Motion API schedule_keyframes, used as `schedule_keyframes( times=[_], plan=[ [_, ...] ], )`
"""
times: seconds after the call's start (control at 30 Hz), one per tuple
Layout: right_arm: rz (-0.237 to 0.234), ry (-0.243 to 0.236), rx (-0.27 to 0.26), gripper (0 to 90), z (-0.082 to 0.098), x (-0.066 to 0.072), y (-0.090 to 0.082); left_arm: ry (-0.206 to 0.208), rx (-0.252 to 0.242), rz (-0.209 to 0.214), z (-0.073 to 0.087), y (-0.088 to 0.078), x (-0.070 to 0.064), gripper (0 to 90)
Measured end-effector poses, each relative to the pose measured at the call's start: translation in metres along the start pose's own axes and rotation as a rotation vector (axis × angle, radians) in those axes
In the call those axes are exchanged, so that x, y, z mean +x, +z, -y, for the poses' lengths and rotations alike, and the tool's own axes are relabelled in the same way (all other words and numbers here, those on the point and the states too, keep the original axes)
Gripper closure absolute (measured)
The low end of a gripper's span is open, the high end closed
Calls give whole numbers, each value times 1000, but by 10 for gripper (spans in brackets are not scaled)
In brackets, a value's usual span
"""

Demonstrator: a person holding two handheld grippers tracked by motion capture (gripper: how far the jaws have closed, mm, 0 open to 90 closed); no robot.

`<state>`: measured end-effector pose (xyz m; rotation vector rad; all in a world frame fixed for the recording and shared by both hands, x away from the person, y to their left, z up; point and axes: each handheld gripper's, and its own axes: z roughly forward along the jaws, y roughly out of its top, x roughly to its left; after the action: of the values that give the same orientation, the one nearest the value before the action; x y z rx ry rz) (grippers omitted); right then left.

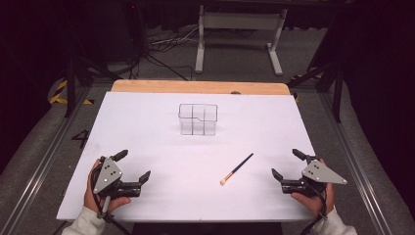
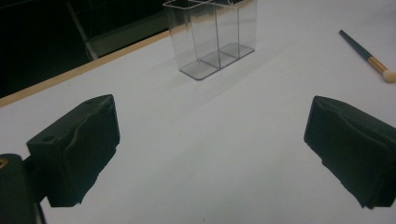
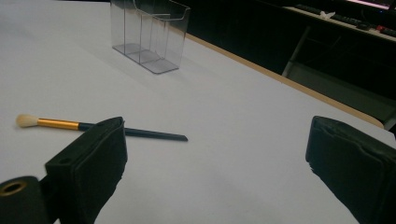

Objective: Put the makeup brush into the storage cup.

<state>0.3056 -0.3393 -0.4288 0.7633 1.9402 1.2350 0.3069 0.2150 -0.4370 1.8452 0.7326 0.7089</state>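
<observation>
Brush (image 1: 237, 169) lies unmarked between left tool (image 1: 133, 166) and right tool (image 1: 288, 164), both released and empty.

the left gripper (image 1: 133, 167) sits low at the near left, jaws spread wide with nothing between them. the right gripper (image 1: 287, 164) mirrors it at the near right, jaws equally wide apart.

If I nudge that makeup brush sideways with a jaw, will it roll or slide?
The makeup brush lies flat on the white table, free of both grippers. Its thin handle looks round, so it would probably roll. It looks stiff and light, so a push may well skid or pivot it.
</observation>
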Motion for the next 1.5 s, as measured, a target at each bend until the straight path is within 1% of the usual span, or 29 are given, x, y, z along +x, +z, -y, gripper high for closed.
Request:
schedule_keyframes(
  times=[0.23, 0.27, 0.3, 0.33, 0.4, 0.47, 0.57, 0.6, 0.63, 0.73, 0.77, 0.8, 0.83, 0.87, 0.9, 0.93, 0.97, 1.03, 1.07, 1.1, 1.17, 1.23, 1.27, 1.3, 1.33, 1.37, 1.43, 1.47, 1.5],
  plan=[
    [-38, -14, 20, 60, -1, -2, 4, 12, 26, 8, 4, -1, -1, 48],
    [-64, -41, 30, 82, -3, -2, 8, 1, 40, 19, 7, -2, 0, 48],
    [-73, -51, 39, 87, -4, -2, 9, 1, 47, 20, 8, -2, 0, 48],
    [-84, -56, 46, 92, -5, -2, 11, 0, 57, 28, 10, -3, 0, 46],
    [-129, -69, 66, 116, -8, -3, 15, 3, 70, 25, 11, -4, -1, 46],
    [-152, -78, 93, 121, -11, -3, 17, -5, 70, 28, 11, -5, -2, 47],
    [-201, -97, 125, 129, -18, -5, 19, 11, 84, 32, 12, -5, -4, 48],
    [-201, -97, 125, 129, -18, -5, 19, 11, 84, 32, 12, -5, -4, 50],
    [-238, -113, 137, 148, -24, -6, 20, 8, 93, 40, 12, -4, -4, 50],
    [-292, -210, 205, 174, -41, -2, 27, 6, 98, 50, 12, -2, -5, 50],
    [-327, -239, 244, 182, -48, 0, 32, 15, 95, 47, 12, -2, -5, 53],
    [-342, -287, 282, 189, -55, 4, 38, 18, 98, 48, 11, -2, -6, 56],
    [-365, -319, 308, 203, -60, 7, 43, 18, 98, 48, 11, -2, -6, 56],
    [-365, -319, 308, 203, -60, 7, 43, 22, 98, 49, 11, -1, -7, 56],
    [-437, -376, 367, 224, -72, 16, 54, 28, 103, 55, 11, -1, -7, 55],
    [-437, -376, 367, 224, -72, 16, 54, 28, 103, 55, 11, -1, -7, 54],
    [-473, -433, 400, 258, -80, 24, 63, 26, 103, 54, 11, -1, -7, 54],
    [-517, -505, 439, 287, -89, 35, 76, 20, 104, 53, 12, -1, -7, 53],
    [-529, -524, 454, 298, -92, 39, 82, 17, 105, 51, 12, -1, -7, 53],
    [-549, -533, 467, 310, -93, 42, 87, 14, 103, 53, 12, -1, -7, 53],
    [-581, -579, 509, 342, -96, 50, 99, 12, 99, 55, 12, -1, -6, 53],
    [-625, -618, 552, 367, -96, 57, 110, 13, 97, 55, 12, -2, -6, 53],
    [-635, -646, 573, 384, -96, 61, 115, 13, 97, 55, 12, -2, -6, 54],
    [-635, -646, 573, 384, -96, 61, 115, 11, 95, 56, 12, -2, -6, 54],
    [-644, -665, 599, 402, -95, 65, 119, 14, 96, 53, 12, -2, -6, 55],
    [-667, -686, 628, 419, -93, 70, 127, 13, 93, 55, 12, -2, -6, 55],
    [-683, -715, 653, 453, -91, 73, 133, 14, 95, 56, 12, -2, -6, 56],
    [-694, -747, 690, 467, -89, 78, 139, 13, 94, 59, 12, -2, -6, 57],
    [-697, -768, 711, 484, -88, 81, 143, 13, 94, 59, 12, -2, -6, 57]
  ],
)
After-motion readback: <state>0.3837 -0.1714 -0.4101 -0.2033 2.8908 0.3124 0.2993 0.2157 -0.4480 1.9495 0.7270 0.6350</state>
